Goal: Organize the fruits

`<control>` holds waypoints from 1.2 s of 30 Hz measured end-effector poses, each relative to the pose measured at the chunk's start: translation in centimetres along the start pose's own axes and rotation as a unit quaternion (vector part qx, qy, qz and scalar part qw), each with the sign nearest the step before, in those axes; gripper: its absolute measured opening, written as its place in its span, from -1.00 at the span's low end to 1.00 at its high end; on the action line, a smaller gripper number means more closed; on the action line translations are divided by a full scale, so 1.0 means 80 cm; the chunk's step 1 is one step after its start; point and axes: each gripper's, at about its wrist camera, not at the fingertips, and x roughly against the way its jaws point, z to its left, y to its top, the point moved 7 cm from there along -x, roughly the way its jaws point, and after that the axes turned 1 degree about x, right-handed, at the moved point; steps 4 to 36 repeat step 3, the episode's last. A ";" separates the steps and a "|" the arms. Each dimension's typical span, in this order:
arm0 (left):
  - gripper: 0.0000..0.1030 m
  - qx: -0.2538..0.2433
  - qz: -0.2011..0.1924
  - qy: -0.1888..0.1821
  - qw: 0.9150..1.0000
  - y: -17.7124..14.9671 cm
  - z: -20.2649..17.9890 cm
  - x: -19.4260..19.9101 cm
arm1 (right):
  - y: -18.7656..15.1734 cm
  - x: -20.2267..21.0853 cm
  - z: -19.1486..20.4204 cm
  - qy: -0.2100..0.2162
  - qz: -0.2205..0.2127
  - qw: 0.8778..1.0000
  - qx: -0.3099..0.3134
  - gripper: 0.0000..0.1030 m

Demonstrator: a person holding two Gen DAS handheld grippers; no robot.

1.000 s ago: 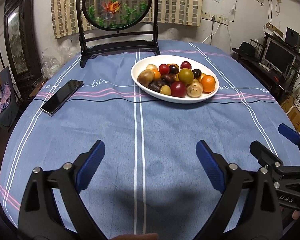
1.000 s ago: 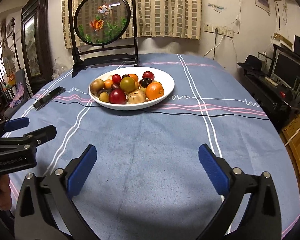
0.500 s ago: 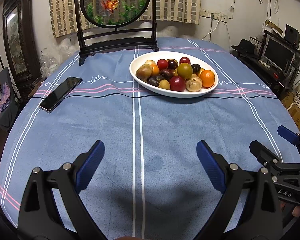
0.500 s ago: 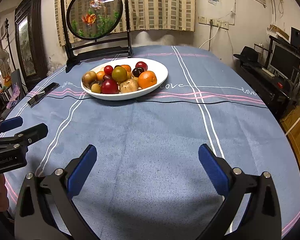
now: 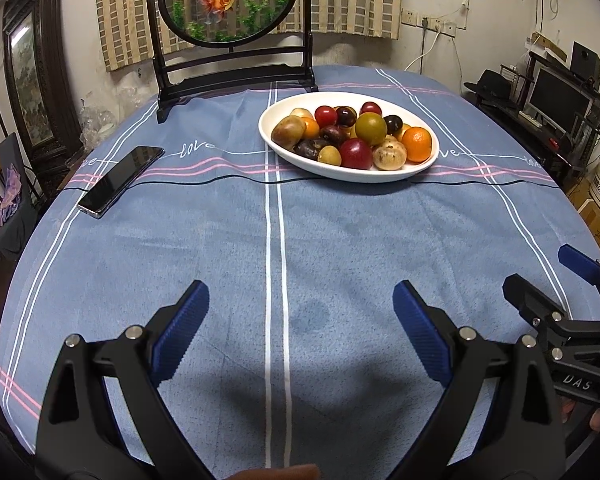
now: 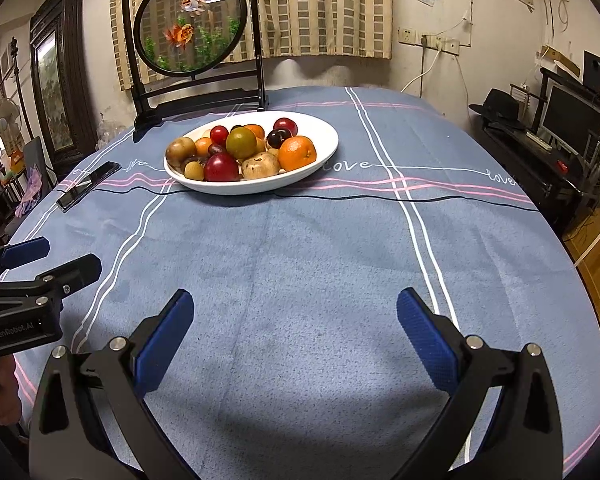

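A white oval plate (image 5: 272, 136) holds several fruits: an orange (image 5: 417, 144), a dark red one (image 5: 356, 153), a green-yellow one (image 5: 371, 128) and others. It also shows in the right wrist view (image 6: 328, 148), with the orange (image 6: 297, 153). My left gripper (image 5: 300, 300) is open and empty over the blue tablecloth, well short of the plate. My right gripper (image 6: 294, 308) is open and empty, also near the front. Each gripper shows at the edge of the other's view: the right gripper (image 5: 540, 280) and the left gripper (image 6: 56, 256).
A black phone (image 5: 120, 179) lies on the cloth at the left; it also shows in the right wrist view (image 6: 88, 186). A round goldfish screen on a black stand (image 5: 228, 4) stands behind the plate. A desk with a monitor (image 5: 556, 96) is off the table's right side.
Both grippers have drifted slightly, so the plate sits a little differently in each view. Both stay open and empty.
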 end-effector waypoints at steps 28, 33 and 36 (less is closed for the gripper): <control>0.84 -0.001 0.000 0.001 1.000 0.000 -0.001 -0.001 | 0.000 0.000 0.000 0.000 0.000 1.000 0.000 0.97; 0.84 -0.001 0.000 0.001 1.000 0.000 -0.001 -0.001 | 0.000 0.000 0.000 0.000 0.000 1.000 0.000 0.97; 0.84 -0.001 0.000 0.001 1.000 0.000 -0.001 -0.001 | 0.000 0.000 0.000 0.000 0.000 1.000 0.000 0.97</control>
